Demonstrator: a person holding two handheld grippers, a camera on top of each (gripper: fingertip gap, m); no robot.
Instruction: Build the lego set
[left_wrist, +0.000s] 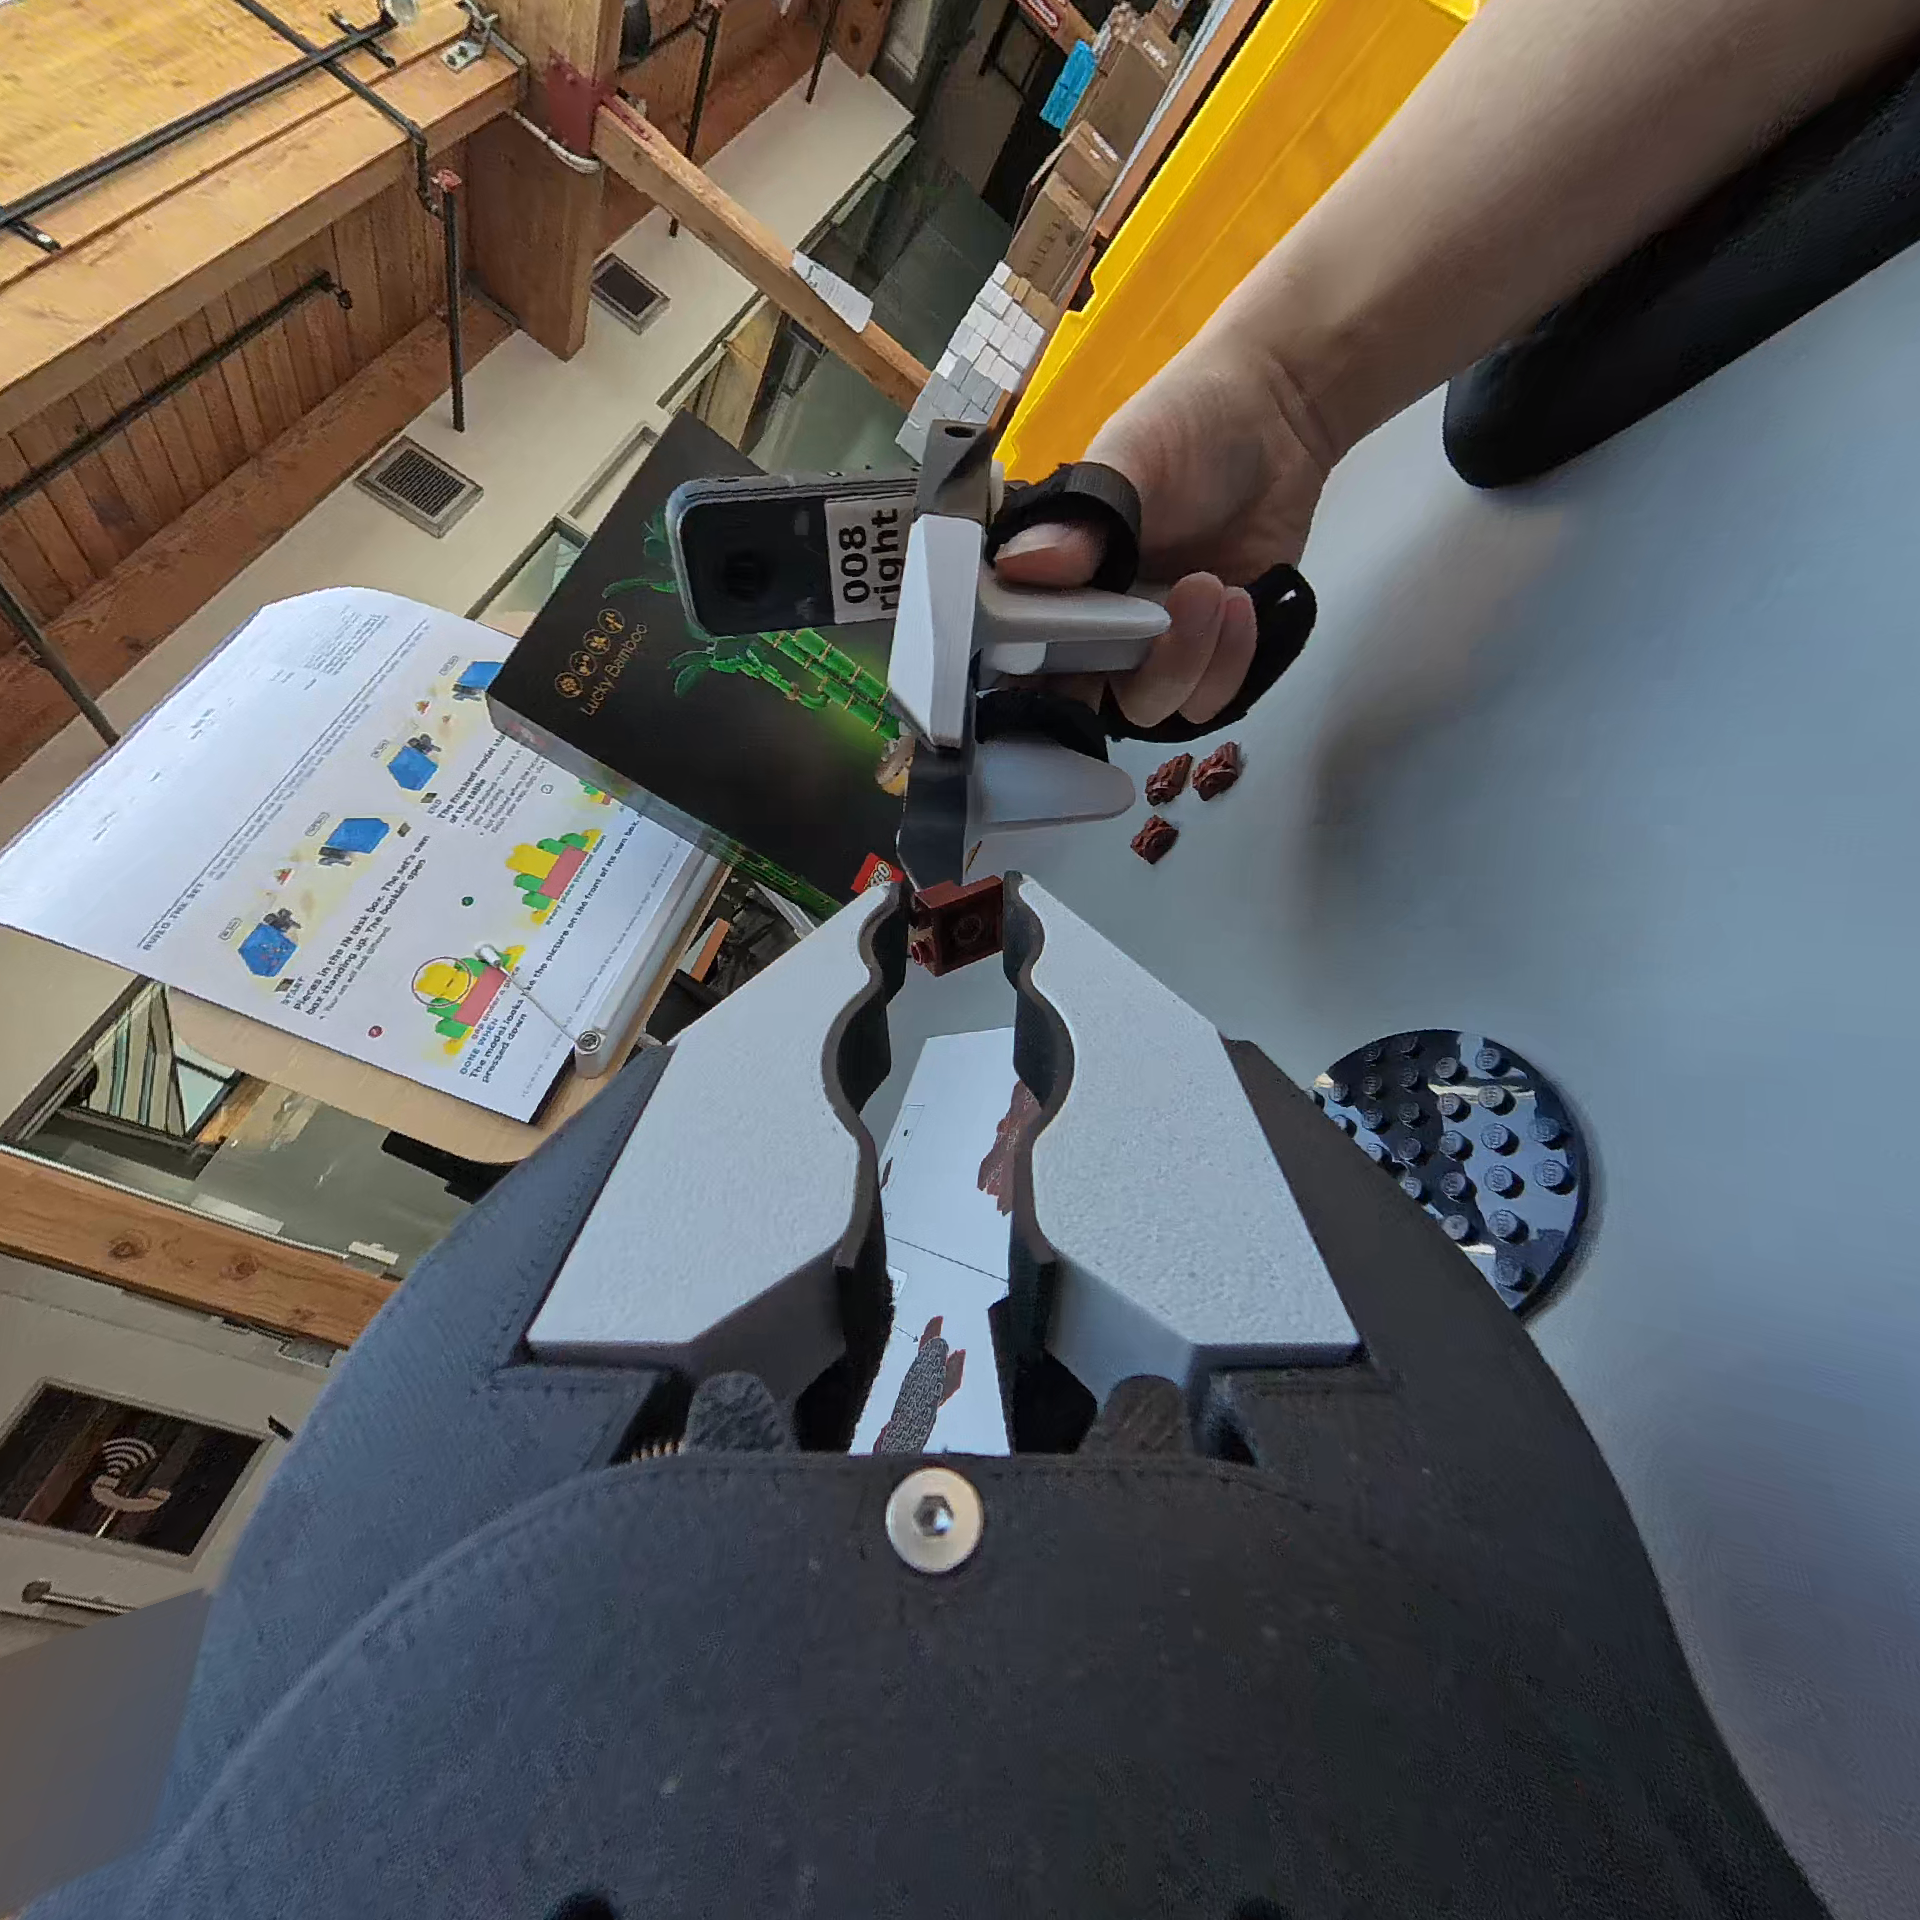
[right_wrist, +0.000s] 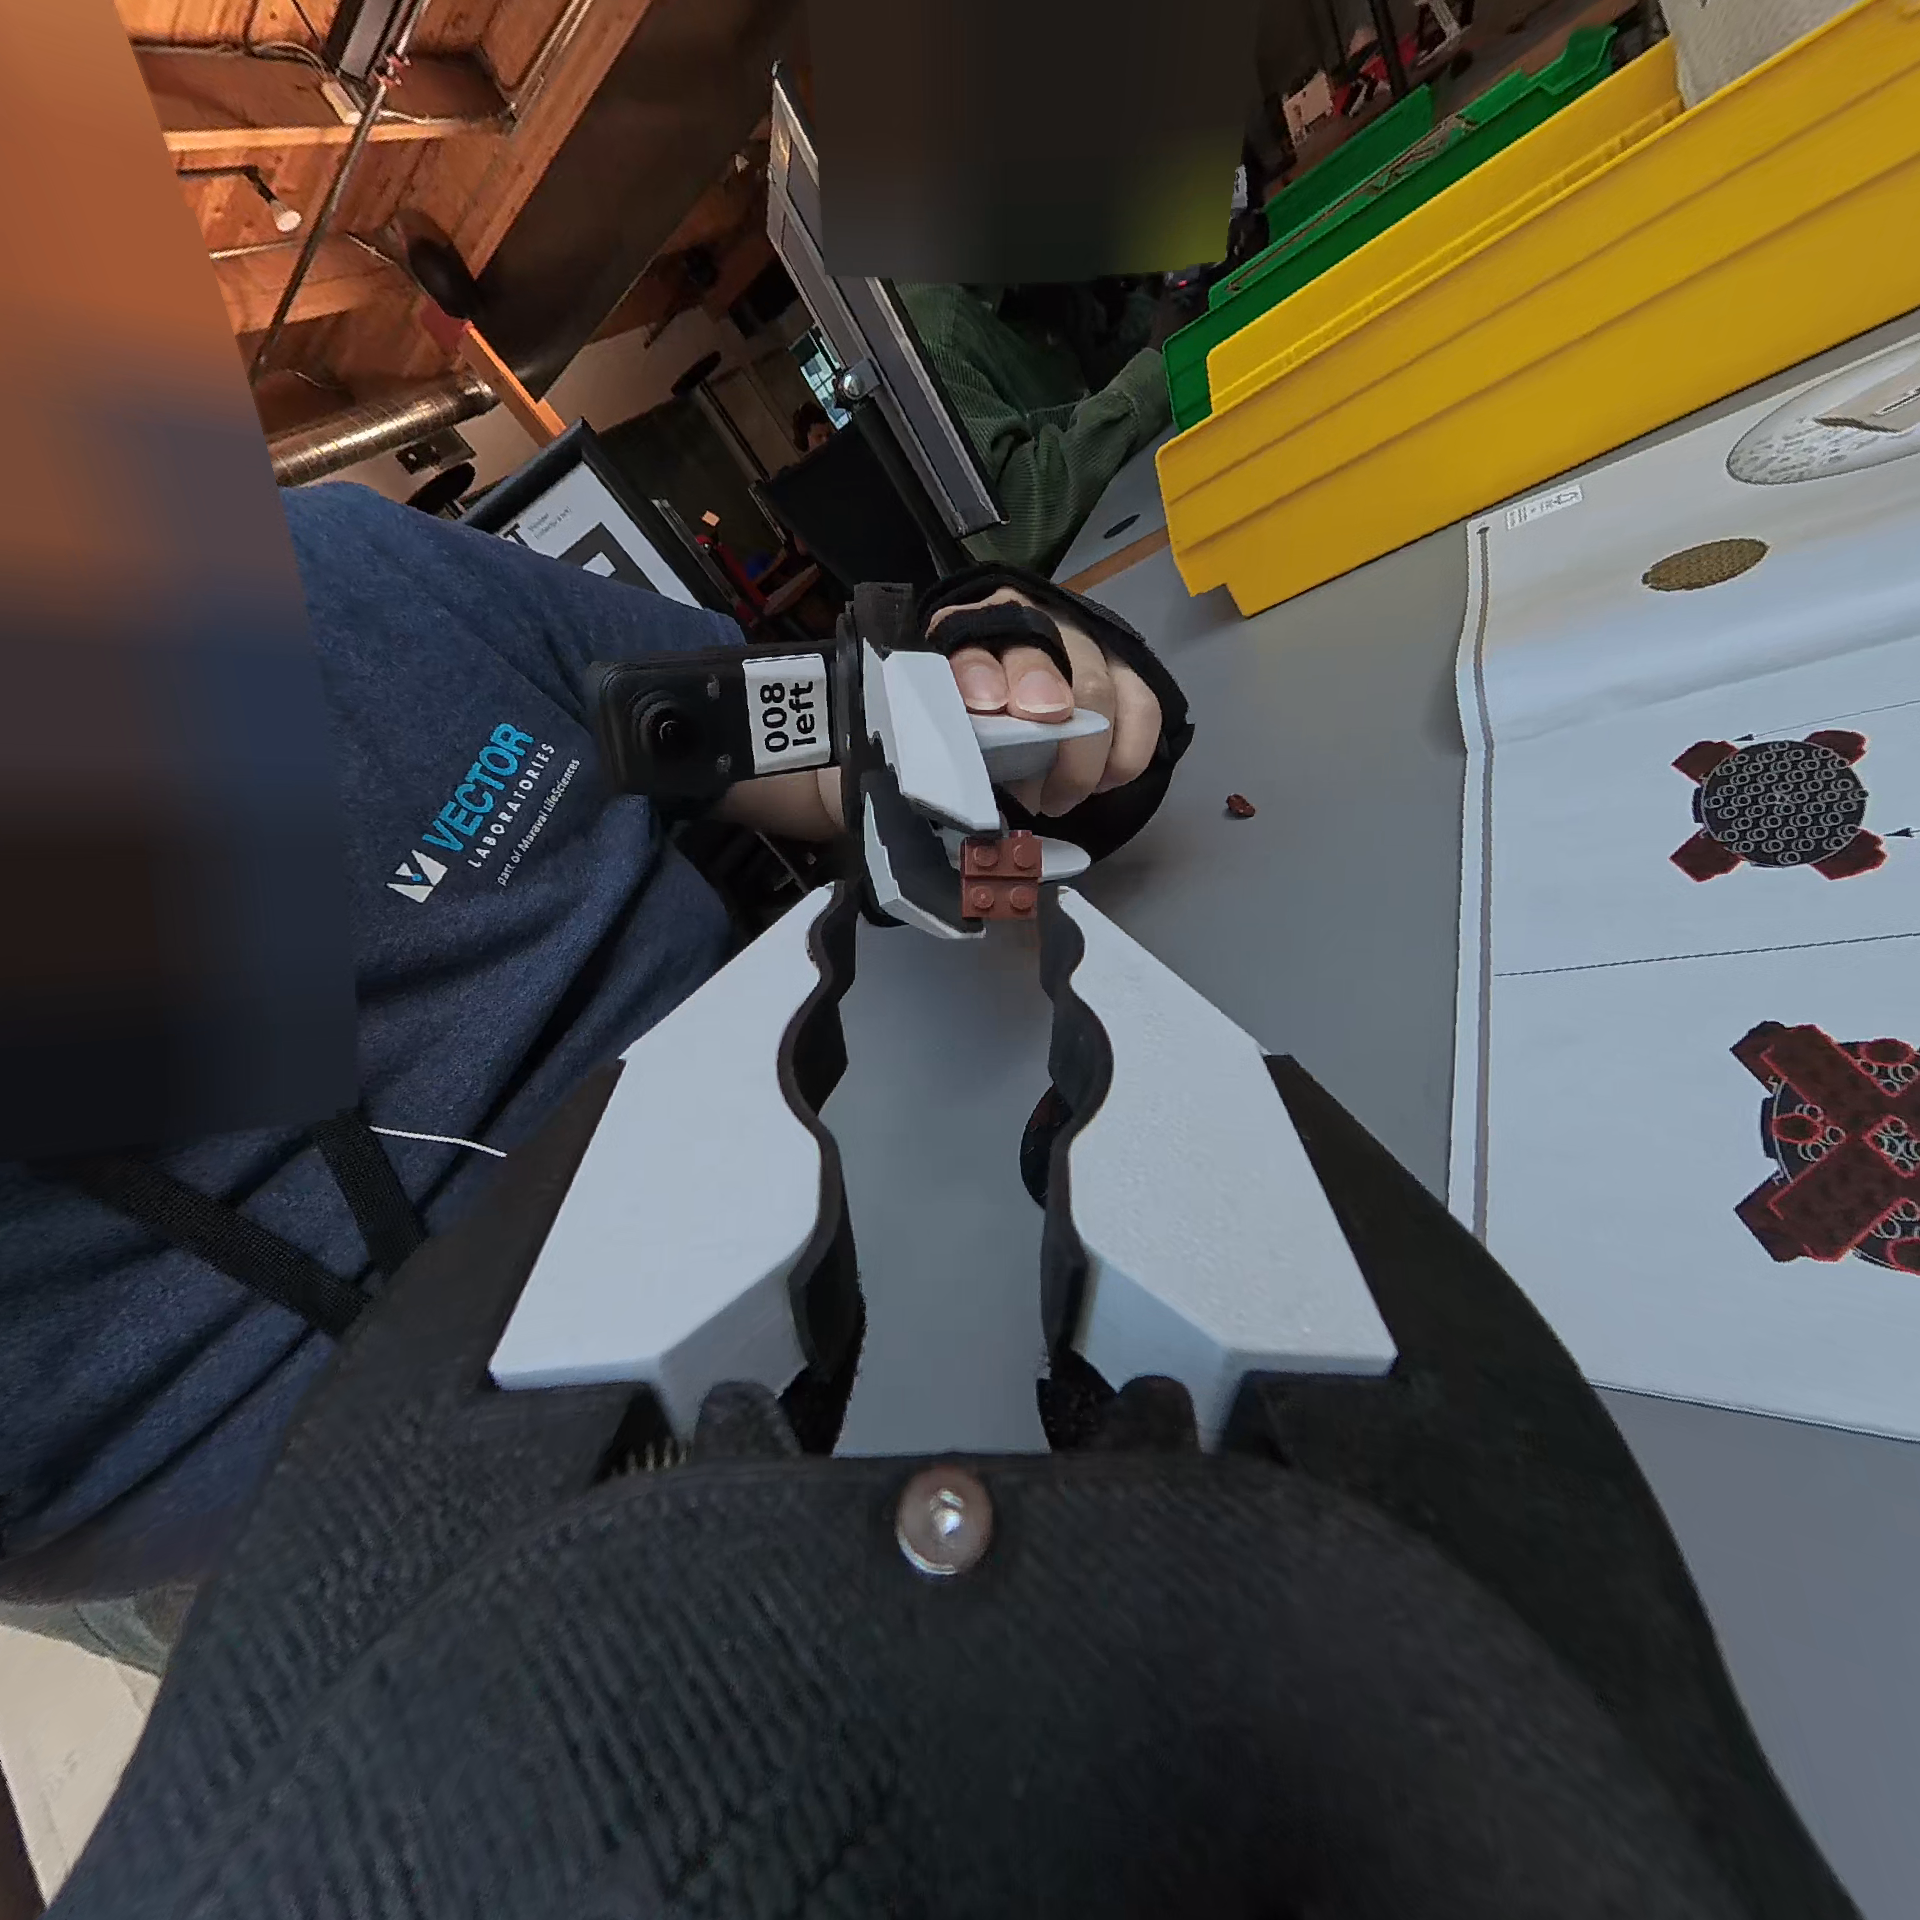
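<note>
My left gripper (left_wrist: 951, 914) is shut on a small reddish-brown brick piece (left_wrist: 958, 925) and holds it above the grey table. In the right wrist view the left gripper (right_wrist: 971, 883) shows the same piece (right_wrist: 1001, 878), its studs facing the camera. My right gripper (right_wrist: 945, 925) is open, its tips on either side of the piece, the right fingertip (right_wrist: 1060, 935) close beside it. From the left wrist view the right gripper (left_wrist: 940, 862) meets the piece head-on. A black round studded plate (left_wrist: 1455, 1153) lies on the table to the right.
Three small brown pieces (left_wrist: 1184, 795) lie behind the grippers, and one more shows in the right wrist view (right_wrist: 1238, 805). The open instruction booklet (right_wrist: 1714, 935) lies flat on the table. The set's dark box (left_wrist: 727, 727) and a printed sheet (left_wrist: 343, 831) stand at the far side. Yellow bins (right_wrist: 1455, 364) line the table's edge. Left and right tips are no more than a few centimetres apart.
</note>
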